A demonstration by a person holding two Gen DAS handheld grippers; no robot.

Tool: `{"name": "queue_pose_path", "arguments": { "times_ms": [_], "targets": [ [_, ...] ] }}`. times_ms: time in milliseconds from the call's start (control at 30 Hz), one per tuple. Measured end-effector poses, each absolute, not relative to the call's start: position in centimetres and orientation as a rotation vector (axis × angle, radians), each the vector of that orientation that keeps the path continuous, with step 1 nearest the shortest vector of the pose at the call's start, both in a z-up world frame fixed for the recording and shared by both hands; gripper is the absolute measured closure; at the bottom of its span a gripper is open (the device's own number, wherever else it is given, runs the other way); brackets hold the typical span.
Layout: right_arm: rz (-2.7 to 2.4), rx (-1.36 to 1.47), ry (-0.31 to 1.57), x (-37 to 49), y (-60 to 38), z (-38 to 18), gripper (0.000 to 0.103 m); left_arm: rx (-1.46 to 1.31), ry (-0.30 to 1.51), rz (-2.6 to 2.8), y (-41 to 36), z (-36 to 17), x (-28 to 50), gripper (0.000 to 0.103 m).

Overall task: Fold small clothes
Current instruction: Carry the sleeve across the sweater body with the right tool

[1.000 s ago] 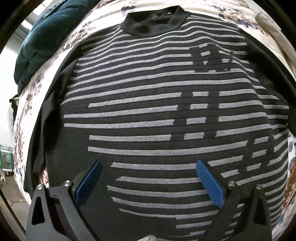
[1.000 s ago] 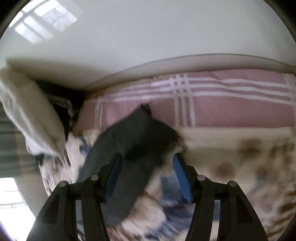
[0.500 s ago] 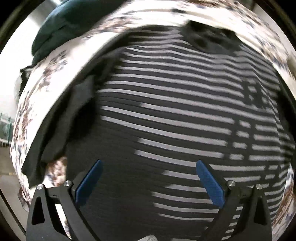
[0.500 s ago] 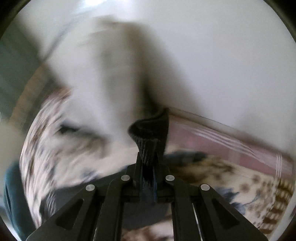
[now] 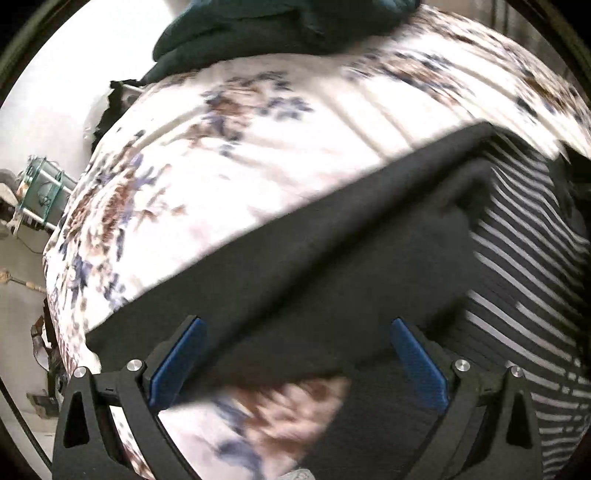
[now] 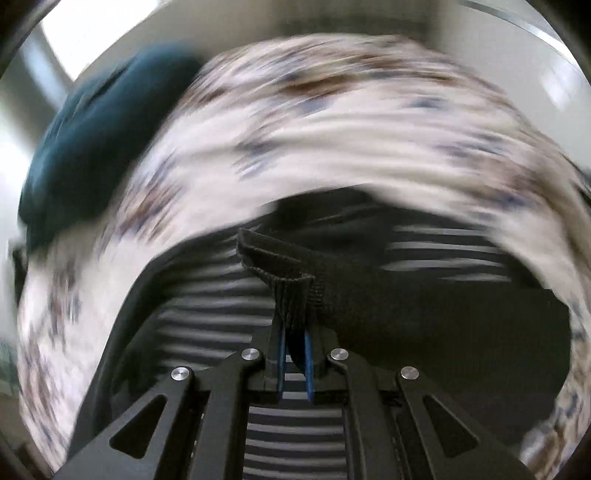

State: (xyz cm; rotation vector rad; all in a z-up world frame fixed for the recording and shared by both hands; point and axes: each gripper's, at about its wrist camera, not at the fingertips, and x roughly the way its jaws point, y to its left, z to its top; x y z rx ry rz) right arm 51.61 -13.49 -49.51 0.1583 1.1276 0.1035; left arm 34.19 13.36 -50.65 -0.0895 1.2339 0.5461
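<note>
A striped black sweater [image 5: 524, 258] lies on a floral bed [image 5: 221, 147]. The right tongs [image 6: 294, 354] pinch its ribbed cuff [image 6: 291, 295] above the sweater's body; the left tongs [image 5: 295, 354] gape over its sleeve. A thin pinch may slip, dropping the cuff crooked.

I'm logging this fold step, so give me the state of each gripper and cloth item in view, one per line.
left gripper: open, holding nothing, above the black sleeve.
right gripper: shut on the sleeve cuff.
sleeve cuff: pinched, lifted over the sweater's body.
striped sweater: lying on the bed, stripes up.
floral bedspread: spread under the sweater.
teal blanket: bunched at the far edge.
</note>
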Motion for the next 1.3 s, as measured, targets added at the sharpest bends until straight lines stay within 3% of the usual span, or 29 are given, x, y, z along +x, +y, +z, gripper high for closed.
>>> {"name": "queue_pose_path", "arguments": {
  "times_ms": [233,300,333,400,633,800,933,967,1000,1033,1300],
  "targets": [
    [0.326,-0.058,1.217,51.9,3.1,-53.4,0.094,-0.06,1.226,0.576,18.2,-50.7,33.5,0.0],
    [0.355,-0.047,1.3,51.7,4.1,-55.0,0.084,-0.089,1.221,0.568,18.9,-50.3,33.7,0.0],
    [0.376,0.012,1.341,51.3,3.2,-55.3,0.076,-0.094,1.219,0.563,18.9,-50.1,33.8,0.0],
    [0.38,0.153,1.38,50.1,-0.5,-54.7,0.047,-0.106,1.206,0.532,18.4,-49.5,34.5,0.0],
    [-0.049,0.481,1.369,41.3,-21.5,-52.2,0.045,-0.119,1.179,0.358,13.4,-48.3,39.8,0.0],
    [-0.371,0.747,1.41,35.2,-35.4,-55.0,0.045,-0.044,1.17,0.249,8.2,-49.4,45.8,0.0],
    [-0.371,0.901,1.345,35.0,-39.6,-56.9,0.046,0.039,1.209,0.242,6.2,-51.9,49.8,0.0],
    [-0.359,0.929,1.321,35.2,-39.9,-57.2,0.061,0.064,1.224,0.245,6.1,-52.9,50.7,0.0],
    [-0.363,0.936,1.307,35.4,-39.9,-57.4,0.088,0.093,1.243,0.257,6.1,-53.7,51.3,0.0],
    [-0.383,0.913,1.316,35.6,-40.0,-57.3,0.095,0.111,1.254,0.268,6.1,-54.2,51.4,0.0],
    [-0.435,0.633,1.397,35.3,-40.0,-56.5,0.095,0.11,1.301,0.292,8.0,-56.0,50.0,0.0]
  ]
}}
